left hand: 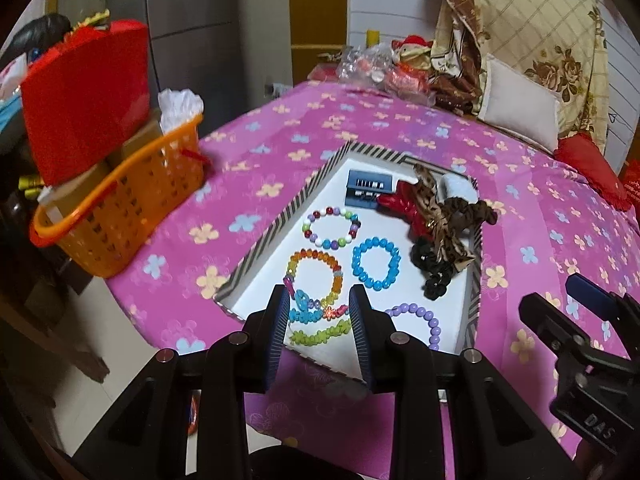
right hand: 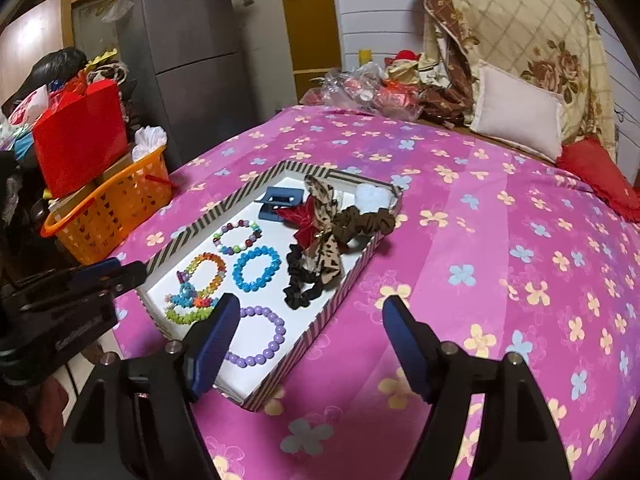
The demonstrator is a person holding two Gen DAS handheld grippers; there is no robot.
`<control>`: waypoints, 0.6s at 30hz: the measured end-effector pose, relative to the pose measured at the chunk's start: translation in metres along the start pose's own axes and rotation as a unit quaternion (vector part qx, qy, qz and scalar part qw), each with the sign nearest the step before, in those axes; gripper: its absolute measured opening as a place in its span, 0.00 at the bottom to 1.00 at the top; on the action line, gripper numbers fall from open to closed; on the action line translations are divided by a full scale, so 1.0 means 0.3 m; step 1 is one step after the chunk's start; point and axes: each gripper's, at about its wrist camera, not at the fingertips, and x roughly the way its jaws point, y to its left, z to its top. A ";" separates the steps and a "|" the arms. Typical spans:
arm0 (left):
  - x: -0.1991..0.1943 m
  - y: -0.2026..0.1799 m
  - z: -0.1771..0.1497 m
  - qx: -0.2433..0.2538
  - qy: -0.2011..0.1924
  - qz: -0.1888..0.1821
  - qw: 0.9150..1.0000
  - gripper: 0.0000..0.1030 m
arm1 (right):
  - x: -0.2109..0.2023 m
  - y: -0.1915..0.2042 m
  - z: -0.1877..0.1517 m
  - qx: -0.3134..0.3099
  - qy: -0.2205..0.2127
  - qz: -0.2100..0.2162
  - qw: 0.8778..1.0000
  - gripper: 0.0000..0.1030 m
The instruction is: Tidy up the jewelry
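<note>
A striped tray (left hand: 280, 216) (right hand: 192, 232) with a white floor lies on the pink floral bedspread. In it lie a multicolour bead bracelet (left hand: 332, 228), a blue bracelet (left hand: 376, 264) (right hand: 256, 268), a rainbow bracelet (left hand: 316, 276), a purple bracelet (right hand: 260, 336) and green and blue star bracelets (left hand: 316, 332). Black scrunchies (right hand: 300, 284), a leopard bow (right hand: 324, 216) and a blue hair clip (left hand: 368, 188) fill the far side. My left gripper (left hand: 319, 300) hovers open over the tray's near end, holding nothing. My right gripper (right hand: 310, 304) stands wide open above the tray's right rim, empty.
An orange basket (left hand: 132, 208) (right hand: 108, 220) with a red bag (left hand: 84, 92) sits at the bed's left edge. A white pillow (right hand: 516, 112), a red cushion (right hand: 600, 180) and plastic bags (right hand: 360, 84) lie at the far end. Bedspread (right hand: 480, 260) stretches right of the tray.
</note>
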 end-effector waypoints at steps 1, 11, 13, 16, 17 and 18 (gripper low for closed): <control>-0.009 -0.004 -0.001 0.002 -0.004 0.001 1.000 0.25 | -0.002 -0.003 0.002 0.003 -0.001 -0.001 1.000 0.75; -0.061 -0.017 -0.007 0.007 -0.030 0.011 0.999 0.25 | -0.023 -0.022 0.016 0.022 -0.009 -0.005 1.000 0.81; -0.066 -0.017 -0.008 0.007 -0.033 0.012 0.999 0.25 | -0.023 -0.025 0.017 0.023 -0.007 -0.004 1.000 0.81; -0.074 -0.021 -0.010 0.010 -0.039 0.008 0.999 0.25 | -0.023 -0.025 0.017 0.022 -0.007 -0.005 1.000 0.81; -0.077 -0.021 -0.011 0.010 -0.040 0.008 0.999 0.25 | -0.023 -0.024 0.016 0.021 -0.007 -0.004 1.000 0.81; -0.081 -0.022 -0.012 0.010 -0.042 0.011 0.999 0.25 | -0.023 -0.024 0.015 0.021 -0.007 -0.004 1.000 0.81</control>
